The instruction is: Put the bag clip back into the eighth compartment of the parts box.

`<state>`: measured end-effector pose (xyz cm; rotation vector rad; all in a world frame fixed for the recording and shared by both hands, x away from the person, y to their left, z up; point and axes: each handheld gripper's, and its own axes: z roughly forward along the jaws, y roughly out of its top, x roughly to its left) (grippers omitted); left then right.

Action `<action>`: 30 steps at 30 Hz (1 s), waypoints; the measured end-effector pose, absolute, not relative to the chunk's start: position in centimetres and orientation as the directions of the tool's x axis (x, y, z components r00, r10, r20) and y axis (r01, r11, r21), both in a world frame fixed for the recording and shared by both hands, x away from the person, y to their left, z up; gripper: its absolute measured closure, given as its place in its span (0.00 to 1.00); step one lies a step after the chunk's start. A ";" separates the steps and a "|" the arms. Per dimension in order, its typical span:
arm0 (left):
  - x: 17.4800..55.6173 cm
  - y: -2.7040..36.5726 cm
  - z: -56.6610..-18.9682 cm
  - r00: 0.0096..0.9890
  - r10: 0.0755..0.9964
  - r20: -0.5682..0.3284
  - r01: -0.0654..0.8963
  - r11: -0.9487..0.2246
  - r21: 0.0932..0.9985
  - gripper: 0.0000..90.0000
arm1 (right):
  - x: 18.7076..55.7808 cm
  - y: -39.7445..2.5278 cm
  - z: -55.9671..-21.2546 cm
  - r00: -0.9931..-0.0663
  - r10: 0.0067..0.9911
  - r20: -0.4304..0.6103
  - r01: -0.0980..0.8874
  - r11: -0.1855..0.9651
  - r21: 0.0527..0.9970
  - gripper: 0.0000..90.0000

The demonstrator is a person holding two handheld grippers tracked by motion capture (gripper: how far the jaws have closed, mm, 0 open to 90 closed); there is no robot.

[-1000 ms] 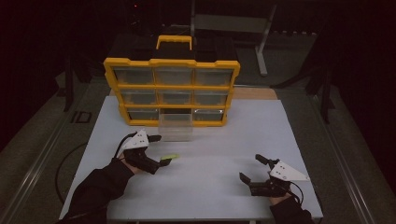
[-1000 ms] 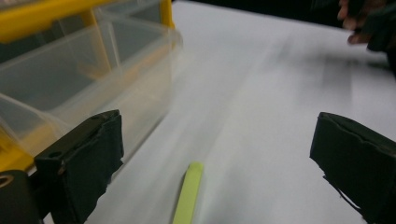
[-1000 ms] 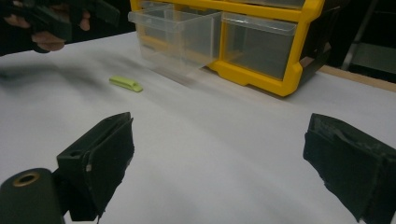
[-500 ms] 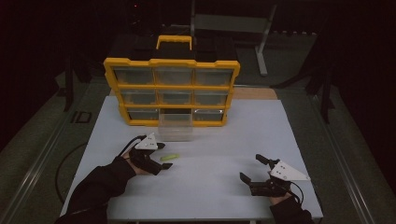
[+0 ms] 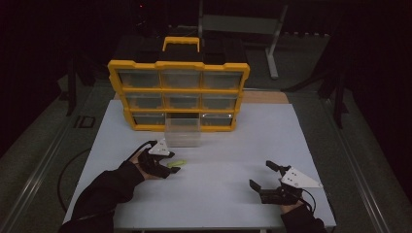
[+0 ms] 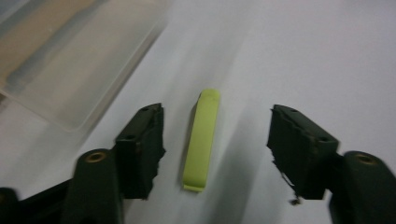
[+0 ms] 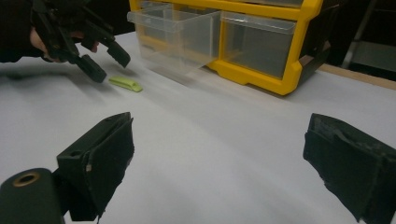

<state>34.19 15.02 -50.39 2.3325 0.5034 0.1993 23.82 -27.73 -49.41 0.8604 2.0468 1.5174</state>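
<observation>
A small lime-green clip (image 6: 201, 139) lies flat on the white table (image 5: 218, 145), also visible as a green sliver (image 5: 177, 163) in the high view and a green clip (image 7: 125, 83) in the right gripper view. My left gripper (image 6: 215, 149) is open with its jaws straddling the clip, not touching it; it sits at the table's left (image 5: 171, 165). My right gripper (image 5: 265, 175) rests open near the front right with nothing between its jaws (image 7: 219, 163). A clear drawer (image 5: 182, 132) is pulled out of the yellow organizer (image 5: 179, 94) just beyond the clip.
The yellow-framed organizer with clear drawers and a black handle stands at the table's back. A cable (image 5: 73, 170) trails off the left edge. Dark floor and a metal stand (image 5: 272, 43) lie beyond the table.
My left gripper has moved right and forward over the green clip, so its jaws now flank it. The right gripper has stayed put.
</observation>
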 end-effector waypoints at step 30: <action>35.2 13.9 -51.1 0.919 0.395 -0.005 0.318 -0.732 0.603 0.86 | 23.9 -27.8 -49.5 -0.707 0.707 0.011 0.216 0.201 0.955 0.09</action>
